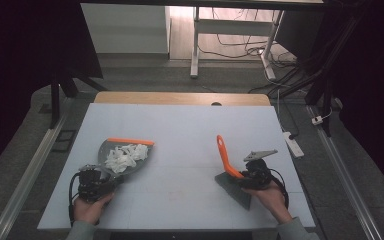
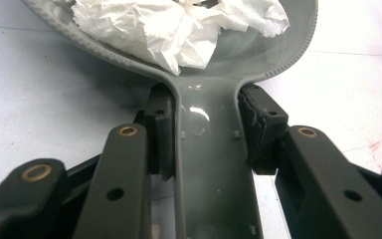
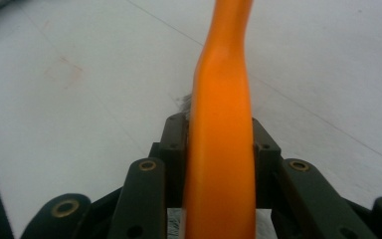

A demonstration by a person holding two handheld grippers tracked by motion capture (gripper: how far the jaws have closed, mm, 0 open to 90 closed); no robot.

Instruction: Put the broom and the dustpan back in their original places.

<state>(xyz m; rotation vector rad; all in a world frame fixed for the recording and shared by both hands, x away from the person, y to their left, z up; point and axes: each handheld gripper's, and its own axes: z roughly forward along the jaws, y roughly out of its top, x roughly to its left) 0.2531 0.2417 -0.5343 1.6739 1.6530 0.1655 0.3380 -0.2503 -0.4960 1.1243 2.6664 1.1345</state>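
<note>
The dustpan (image 2: pixel 214 164) is seen to be moulded grey plastic, smooth with a faint sheen, its rim finely ribbed, and the wad inside it is crumpled white tissue paper (image 2: pixel 179 30), soft and matt. The brush handle (image 3: pixel 224 149) is made of smooth orange plastic with a dull satin finish. The table top (image 1: pixel 190 125) is covered by a matt pale sheet, lightly scuffed, with bare light wood showing along the far edge.
</note>
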